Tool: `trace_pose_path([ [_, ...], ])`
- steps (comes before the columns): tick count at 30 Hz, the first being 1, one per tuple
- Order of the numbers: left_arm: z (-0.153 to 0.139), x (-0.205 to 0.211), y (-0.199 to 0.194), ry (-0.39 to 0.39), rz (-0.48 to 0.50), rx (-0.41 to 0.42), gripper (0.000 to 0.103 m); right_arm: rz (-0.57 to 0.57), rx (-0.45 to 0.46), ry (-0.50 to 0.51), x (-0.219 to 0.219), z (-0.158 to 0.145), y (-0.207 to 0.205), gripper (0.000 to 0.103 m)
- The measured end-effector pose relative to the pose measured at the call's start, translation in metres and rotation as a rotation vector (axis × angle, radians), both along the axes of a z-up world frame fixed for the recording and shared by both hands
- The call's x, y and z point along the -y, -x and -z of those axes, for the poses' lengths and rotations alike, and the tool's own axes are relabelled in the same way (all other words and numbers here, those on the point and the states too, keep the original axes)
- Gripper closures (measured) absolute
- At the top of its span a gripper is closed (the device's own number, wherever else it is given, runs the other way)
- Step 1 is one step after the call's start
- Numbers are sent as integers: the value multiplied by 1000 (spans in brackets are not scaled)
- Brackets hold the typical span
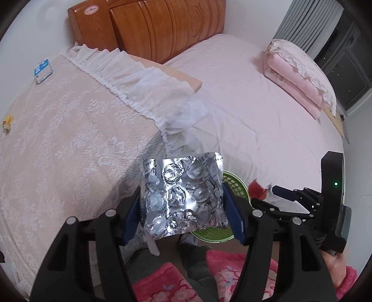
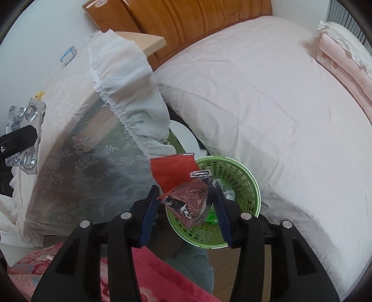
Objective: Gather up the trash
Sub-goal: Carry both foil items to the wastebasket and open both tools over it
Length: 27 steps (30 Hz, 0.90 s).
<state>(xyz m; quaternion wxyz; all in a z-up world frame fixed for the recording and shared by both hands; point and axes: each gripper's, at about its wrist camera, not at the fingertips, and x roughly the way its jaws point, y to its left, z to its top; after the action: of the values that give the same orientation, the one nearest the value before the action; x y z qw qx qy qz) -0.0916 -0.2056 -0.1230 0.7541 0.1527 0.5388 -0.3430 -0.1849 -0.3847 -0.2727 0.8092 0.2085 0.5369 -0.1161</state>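
Left tongs [image 1: 183,197] clamped on a blister sheet [image 1: 182,194], held above the green basket [image 1: 232,183] beside the lace tabletop [image 1: 69,139].
Right tongs [image 2: 186,199] clamped on a red wrapper [image 2: 183,185], over the basket [image 2: 241,178] on the floor by the bed [image 2: 279,104].

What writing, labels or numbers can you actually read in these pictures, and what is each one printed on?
Nothing can be read in full.
Blister pack held in the left gripper: Chinese print on the foil, creased and too small to read.
Blue and white box on the lace cloth: print too small.
Oval sticker on the headboard: blurred.
Red packet between the fingers of the right gripper: no legible text.
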Motion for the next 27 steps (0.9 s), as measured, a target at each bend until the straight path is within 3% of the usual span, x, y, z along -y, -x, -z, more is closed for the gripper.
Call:
trace_pose_path([
  [1,1,4,2,-2,8,-1,41,8,-3,-1,3,2,3,25],
  [7,6,19,10,-22,46,-12,41,60,-12,10,19,7,21,4],
  [21,64,73,43,-110,236,-70,40,314,-14,-37,69,20,71,3],
  [27,90,88,65,-171,307,-144,30,354,-42,-74,79,36,93,3],
])
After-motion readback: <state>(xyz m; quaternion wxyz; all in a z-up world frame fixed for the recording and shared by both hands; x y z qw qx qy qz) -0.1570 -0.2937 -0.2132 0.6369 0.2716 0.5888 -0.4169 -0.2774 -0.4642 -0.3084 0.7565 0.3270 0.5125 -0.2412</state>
